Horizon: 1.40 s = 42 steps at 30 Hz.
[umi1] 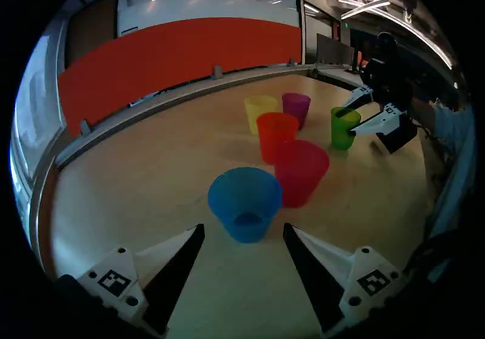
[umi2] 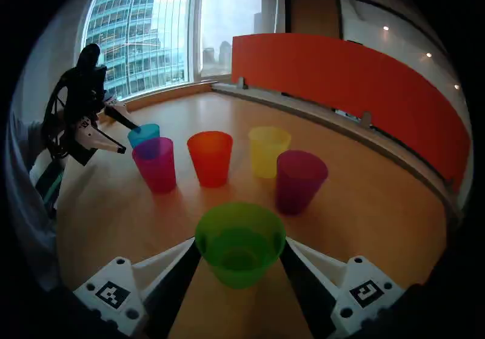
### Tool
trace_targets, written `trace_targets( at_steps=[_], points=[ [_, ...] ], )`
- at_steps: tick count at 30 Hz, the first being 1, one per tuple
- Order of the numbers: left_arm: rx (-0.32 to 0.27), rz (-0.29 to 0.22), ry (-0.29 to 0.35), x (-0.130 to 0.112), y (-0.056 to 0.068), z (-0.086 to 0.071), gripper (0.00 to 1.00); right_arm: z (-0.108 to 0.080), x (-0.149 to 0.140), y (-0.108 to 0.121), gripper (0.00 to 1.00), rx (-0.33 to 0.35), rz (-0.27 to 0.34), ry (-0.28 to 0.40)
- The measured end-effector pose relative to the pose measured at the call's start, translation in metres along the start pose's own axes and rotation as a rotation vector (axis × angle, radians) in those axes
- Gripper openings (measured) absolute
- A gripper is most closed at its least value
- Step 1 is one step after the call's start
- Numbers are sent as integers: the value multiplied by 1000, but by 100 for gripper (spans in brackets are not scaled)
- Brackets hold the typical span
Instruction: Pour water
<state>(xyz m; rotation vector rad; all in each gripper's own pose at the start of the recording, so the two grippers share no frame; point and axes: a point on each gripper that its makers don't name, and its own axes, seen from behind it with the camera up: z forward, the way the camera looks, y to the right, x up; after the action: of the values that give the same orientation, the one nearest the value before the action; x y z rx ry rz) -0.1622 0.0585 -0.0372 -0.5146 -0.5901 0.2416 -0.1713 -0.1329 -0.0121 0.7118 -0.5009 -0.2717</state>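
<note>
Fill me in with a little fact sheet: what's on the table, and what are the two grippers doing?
Surface: wooden table
Cups: six, all upright: blue cup, pink cup, orange cup, yellow cup, purple cup, green cup
Left gripper: open, blue cup just ahead of its fingertips
Right gripper: fingers flank the green cup; whether they press on it cannot be told
Pouring: none visible
Backdrop: orange wall panel, windows

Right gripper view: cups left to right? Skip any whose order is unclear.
pink cup → orange cup → green cup → yellow cup → purple cup. Blue cup skipped: it overlaps the pink one.
</note>
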Motion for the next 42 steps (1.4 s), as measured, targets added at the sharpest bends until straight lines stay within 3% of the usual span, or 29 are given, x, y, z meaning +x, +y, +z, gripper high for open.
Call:
trace_targets(
  at_steps=[13,23,33,42],
  points=[
    [3,-31,14,1,-1,-1,97,-4,-4,-2,91,-6,-1,-1],
    [18,-48,31,2,-2,-5,97,-10,-7,-1,100,-22,13,4],
    [34,-91,74,6,-6,-15,97,-29,-7,2,99,-50,39,30],
    [64,-91,105,12,-12,-31,97,-51,-7,5,100,-85,47,48]
  ],
)
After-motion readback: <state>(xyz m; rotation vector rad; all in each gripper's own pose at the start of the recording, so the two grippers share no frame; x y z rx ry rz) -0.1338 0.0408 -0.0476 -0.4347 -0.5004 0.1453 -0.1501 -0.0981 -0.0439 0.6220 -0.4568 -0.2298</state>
